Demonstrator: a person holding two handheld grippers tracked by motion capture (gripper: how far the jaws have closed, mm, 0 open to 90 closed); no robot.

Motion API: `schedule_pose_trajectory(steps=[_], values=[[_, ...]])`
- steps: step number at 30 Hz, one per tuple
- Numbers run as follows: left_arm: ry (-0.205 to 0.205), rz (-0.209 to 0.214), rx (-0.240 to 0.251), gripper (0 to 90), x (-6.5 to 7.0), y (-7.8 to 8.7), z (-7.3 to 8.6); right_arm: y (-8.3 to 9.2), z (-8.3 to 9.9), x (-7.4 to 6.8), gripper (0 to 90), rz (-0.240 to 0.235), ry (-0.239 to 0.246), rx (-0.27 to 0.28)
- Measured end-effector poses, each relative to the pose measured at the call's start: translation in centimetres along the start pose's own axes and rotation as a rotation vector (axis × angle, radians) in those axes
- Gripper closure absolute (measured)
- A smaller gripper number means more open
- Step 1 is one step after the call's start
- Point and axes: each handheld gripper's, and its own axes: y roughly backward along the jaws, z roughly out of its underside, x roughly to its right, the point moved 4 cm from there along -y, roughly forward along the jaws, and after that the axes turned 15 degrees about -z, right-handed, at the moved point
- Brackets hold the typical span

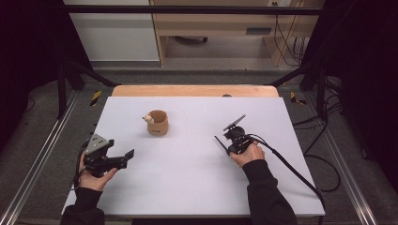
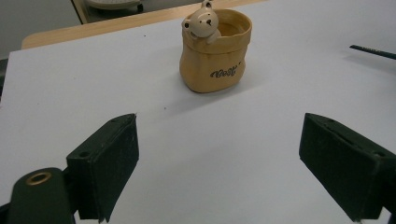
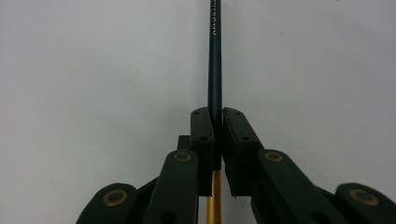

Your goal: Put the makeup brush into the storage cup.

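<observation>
R gripper (image 1: pixel 233 140) fingers clamped on dark pencil (image 3: pixel 215 56), long axis straight out ahead of them; bear cup (image 1: pixel 157 123) sits up-left across counter (image 1: pixel 197 183), nearer L gripper (image 1: pixel 112 158), fingers wide open, empty

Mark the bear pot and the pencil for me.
bear pot (image 2: pixel 215 60), left gripper view, on its tan front wall.
pencil (image 3: pixel 215 60), right gripper view, on the dark shaft above the shut jaws.
</observation>
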Motion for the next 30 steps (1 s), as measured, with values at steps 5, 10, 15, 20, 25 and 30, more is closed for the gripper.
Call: schedule_pose_trajectory(steps=[5, 10, 15, 20, 25, 30], values=[[-0.007, 0.005, 0.000, 11.3, 0.2, 0.0, 0.0, 0.6, 0.1, -0.2, 83.1, -0.017, 0.021, -0.001], [-0.013, 0.013, 0.002, 11.2, 0.5, 0.0, -0.1, 1.2, 0.2, -0.5, 83.0, -0.035, 0.034, -0.003], [-0.031, 0.022, 0.001, 11.2, 0.9, 0.0, -0.2, 1.8, 0.3, -0.8, 83.1, -0.061, 0.075, 0.012], [-0.058, 0.033, -0.007, 11.1, 1.4, -0.1, -0.2, 2.2, 0.3, -1.1, 83.1, -0.075, 0.102, 0.015], [-0.101, 0.055, -0.007, 11.0, 2.1, -0.3, -0.5, 2.7, 0.4, -1.4, 83.0, -0.088, 0.115, 0.022], [-0.148, 0.078, -0.001, 10.9, 3.2, -0.2, -1.1, 3.1, 0.3, -1.7, 83.1, -0.098, 0.137, 0.027]])
